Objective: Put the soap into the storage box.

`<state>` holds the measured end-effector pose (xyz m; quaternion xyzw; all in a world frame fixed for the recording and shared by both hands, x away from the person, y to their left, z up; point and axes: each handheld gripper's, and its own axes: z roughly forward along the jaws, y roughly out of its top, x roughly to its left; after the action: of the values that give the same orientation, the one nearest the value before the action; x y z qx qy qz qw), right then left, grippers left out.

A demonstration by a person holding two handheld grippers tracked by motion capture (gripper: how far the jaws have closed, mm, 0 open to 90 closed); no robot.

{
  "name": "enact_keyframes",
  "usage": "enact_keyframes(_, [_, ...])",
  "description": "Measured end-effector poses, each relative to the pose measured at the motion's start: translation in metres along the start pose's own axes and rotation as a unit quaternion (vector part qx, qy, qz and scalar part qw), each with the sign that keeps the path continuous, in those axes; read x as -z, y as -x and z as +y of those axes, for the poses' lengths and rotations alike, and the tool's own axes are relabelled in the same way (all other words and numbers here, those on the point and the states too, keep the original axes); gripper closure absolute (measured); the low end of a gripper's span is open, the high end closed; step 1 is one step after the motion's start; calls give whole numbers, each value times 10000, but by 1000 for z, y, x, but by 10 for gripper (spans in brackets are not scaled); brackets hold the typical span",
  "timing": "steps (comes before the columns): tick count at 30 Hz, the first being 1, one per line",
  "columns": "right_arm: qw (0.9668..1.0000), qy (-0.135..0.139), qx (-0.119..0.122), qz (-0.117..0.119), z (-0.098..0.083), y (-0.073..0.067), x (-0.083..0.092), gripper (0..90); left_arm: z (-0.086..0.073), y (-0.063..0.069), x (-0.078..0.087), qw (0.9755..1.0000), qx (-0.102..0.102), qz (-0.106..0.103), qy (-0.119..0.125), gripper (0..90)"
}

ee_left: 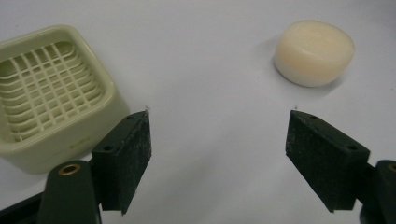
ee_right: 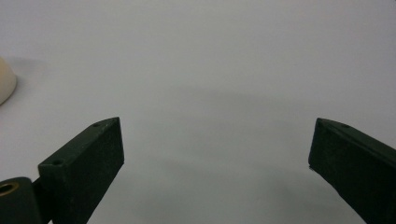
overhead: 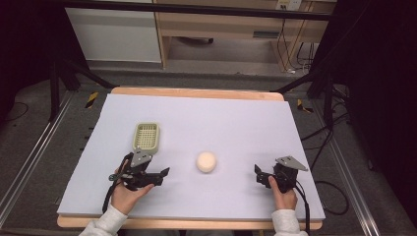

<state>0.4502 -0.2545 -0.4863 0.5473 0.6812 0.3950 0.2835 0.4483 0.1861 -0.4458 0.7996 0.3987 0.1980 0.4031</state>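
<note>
Lab room: dark frame posts either side, wooden furniture and cables behind. White sheet [overhead: 206, 123] covers the wooden table.

Soap [overhead: 206, 162] sits near the middle of the sheet, a bit toward the person. Round, cream, lying flat, nothing touching it. Left gripper view has it upper right [ee_left: 314, 52], well ahead of the jaws. Right gripper view catches just its edge at far left [ee_right: 5, 80].

Dish [overhead: 146, 136] is a pale green rounded rectangle with a slatted grid insert, left of the soap and farther from the person. Upright, nothing in it. Left gripper view shows it at left [ee_left: 49, 93], just beside the left jaw's tip; can't tell if they touch.

Left gripper [overhead: 160, 176]: held in the left hand [overhead: 125, 196], low over the sheet, just on the person's side of the dish, pointing right toward the soap. Jaws spread wide [ee_left: 218, 140], bare sheet between them, gripping nothing.

Right gripper [overhead: 259, 174]: held in the right hand [overhead: 283, 195], right of the soap and well apart from it, pointing left. Jaws spread wide [ee_right: 217, 149], bare sheet between them.
</note>
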Motion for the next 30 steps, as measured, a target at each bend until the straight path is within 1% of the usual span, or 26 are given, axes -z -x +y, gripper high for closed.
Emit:
enact_keyframes(5, [10000,-2,-12,-3,0,0,0,38,6,7,-6,9999,-90,-47,-21,221])
enact_keyframes(8, [10000,1,16,-8,0,0,0,38,9,12,-10,9999,-84,-83,-9,221])
enact_keyframes(11, [10000,-10,17,-3,0,-1,0,38,12,16,-14,9998,-145,-108,-52,221])
enact_keyframes(14, [10000,-1,26,-7,0,0,0,38,15,21,-18,9998,-136,-148,-51,221])
enact_keyframes(15, [10000,-5,20,-6,0,0,0,38,16,22,-19,9997,-185,-163,-67,221])
enact_keyframes(20, [10000,-4,18,-4,0,-1,0,38,20,29,-24,9996,-187,-224,-52,221])
enact_keyframes(24, [10000,-9,20,3,0,0,0,38,23,33,-28,9994,-217,-251,-63,221])
enact_keyframes(27, [10000,-7,20,4,0,0,0,38,25,36,-30,9994,-199,-284,-59,221])
enact_keyframes(30, [10000,-8,12,14,0,-1,0,38,28,41,-34,9992,-262,-295,-70,221])
